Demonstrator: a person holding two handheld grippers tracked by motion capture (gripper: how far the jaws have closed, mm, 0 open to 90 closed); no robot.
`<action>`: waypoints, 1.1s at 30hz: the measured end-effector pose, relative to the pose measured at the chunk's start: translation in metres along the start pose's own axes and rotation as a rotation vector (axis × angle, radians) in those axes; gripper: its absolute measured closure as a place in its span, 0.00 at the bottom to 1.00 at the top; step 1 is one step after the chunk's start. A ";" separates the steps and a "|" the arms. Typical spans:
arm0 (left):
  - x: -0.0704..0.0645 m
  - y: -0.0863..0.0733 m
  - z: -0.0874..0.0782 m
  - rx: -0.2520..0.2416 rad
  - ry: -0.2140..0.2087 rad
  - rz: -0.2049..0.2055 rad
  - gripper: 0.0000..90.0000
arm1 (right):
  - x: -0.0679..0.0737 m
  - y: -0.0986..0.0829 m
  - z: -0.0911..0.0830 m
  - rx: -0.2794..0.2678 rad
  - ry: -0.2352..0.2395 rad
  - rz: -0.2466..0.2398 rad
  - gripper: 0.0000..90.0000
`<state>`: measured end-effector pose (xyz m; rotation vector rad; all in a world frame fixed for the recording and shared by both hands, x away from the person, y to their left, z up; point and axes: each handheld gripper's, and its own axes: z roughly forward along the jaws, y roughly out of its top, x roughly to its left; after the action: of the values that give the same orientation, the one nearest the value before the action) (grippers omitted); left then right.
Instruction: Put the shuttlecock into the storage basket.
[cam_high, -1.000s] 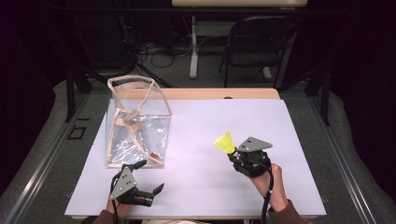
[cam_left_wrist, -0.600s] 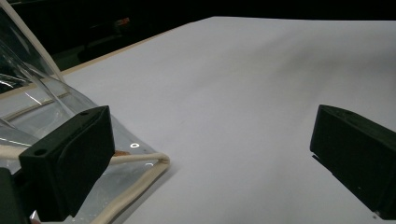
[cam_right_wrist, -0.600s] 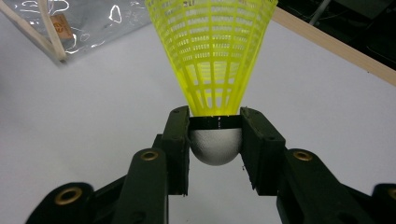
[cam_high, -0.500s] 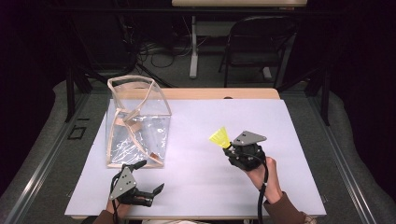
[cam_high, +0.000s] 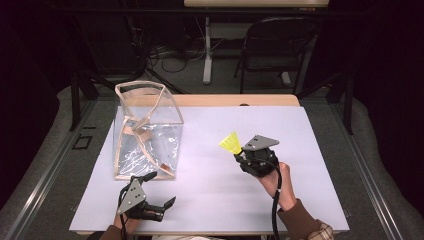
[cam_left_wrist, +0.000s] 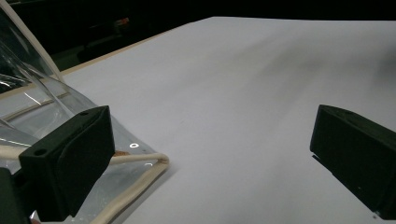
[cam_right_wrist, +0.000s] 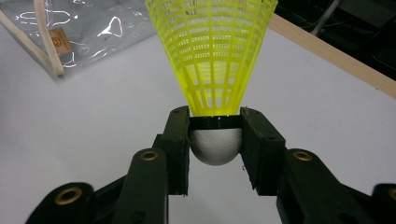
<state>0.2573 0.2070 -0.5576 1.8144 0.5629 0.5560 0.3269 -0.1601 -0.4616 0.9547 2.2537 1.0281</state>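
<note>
A yellow plastic shuttlecock (cam_high: 230, 143) (cam_right_wrist: 212, 51) with a white cork base is held above the white table, right of centre. My right gripper (cam_high: 240, 153) (cam_right_wrist: 215, 135) is shut on its base, skirt pointing away toward the bag. A clear plastic bag (cam_high: 146, 132) (cam_right_wrist: 70, 28) with tan trim stands upright at the left, its top open. My left gripper (cam_high: 159, 191) (cam_left_wrist: 210, 154) rests near the table's front edge just below the bag, jaws wide apart with nothing between them. In the left gripper view the bag's lower corner (cam_left_wrist: 140, 163) lies beside the left jaw.
The white table top (cam_high: 210, 200) has a wooden strip (cam_high: 235, 101) along its far edge. Beyond it stand a dark chair (cam_high: 272, 47) and a table leg with cables on the floor. Open surface lies between the bag and the shuttlecock.
My right gripper has carried the shuttlecock leftward and a little away from the front edge, toward the bag. The left gripper and the bag have stayed put.
</note>
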 end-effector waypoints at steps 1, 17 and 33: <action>0.000 0.000 0.000 0.002 0.000 0.003 0.00 | 0.000 0.002 0.002 -0.004 0.001 -0.002 0.72; 0.000 0.000 0.000 -0.003 -0.001 -0.002 0.00 | -0.001 0.017 0.015 -0.009 0.015 -0.015 0.72; 0.000 0.000 0.000 -0.005 -0.005 -0.006 0.00 | -0.005 0.030 0.028 -0.018 0.026 -0.013 0.72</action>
<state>0.2574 0.2072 -0.5573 1.8085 0.5623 0.5483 0.3601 -0.1367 -0.4536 0.9226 2.2648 1.0590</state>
